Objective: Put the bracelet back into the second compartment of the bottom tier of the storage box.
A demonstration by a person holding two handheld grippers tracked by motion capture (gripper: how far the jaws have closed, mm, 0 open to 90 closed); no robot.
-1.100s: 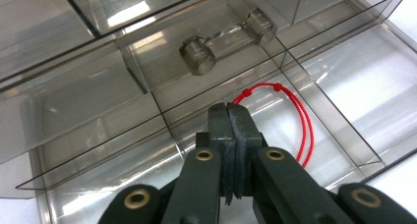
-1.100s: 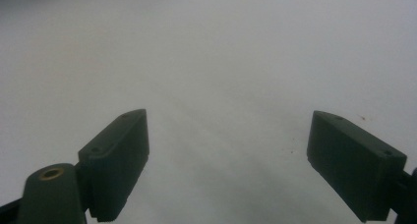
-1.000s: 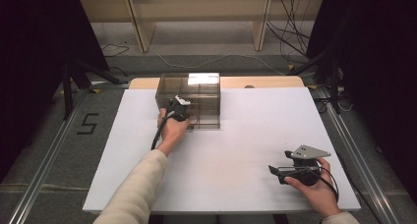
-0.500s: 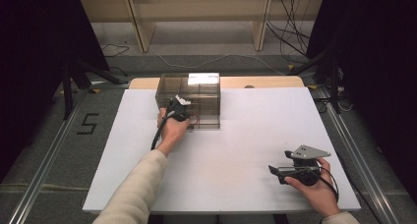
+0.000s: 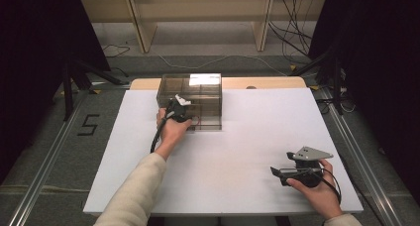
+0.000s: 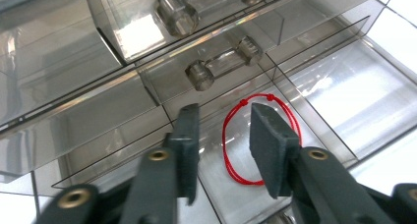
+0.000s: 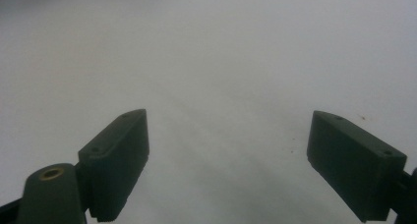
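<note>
A thin red cord loop [image 6: 258, 140] lies in the clear drawer box's [image 5: 190, 101] pulled-out drawer, beneath the left tool [image 6: 221, 150], its jaws parted and empty. Light and limp (probably snaggy), it's best pinched at one strand. The right tool [image 5: 292, 171] rests agape on the worktop [image 5: 247, 151].

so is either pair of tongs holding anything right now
Nothing is held. The left tongs are open over the red string loop in the clear drawer box; the right tongs are open over the white table.
</note>
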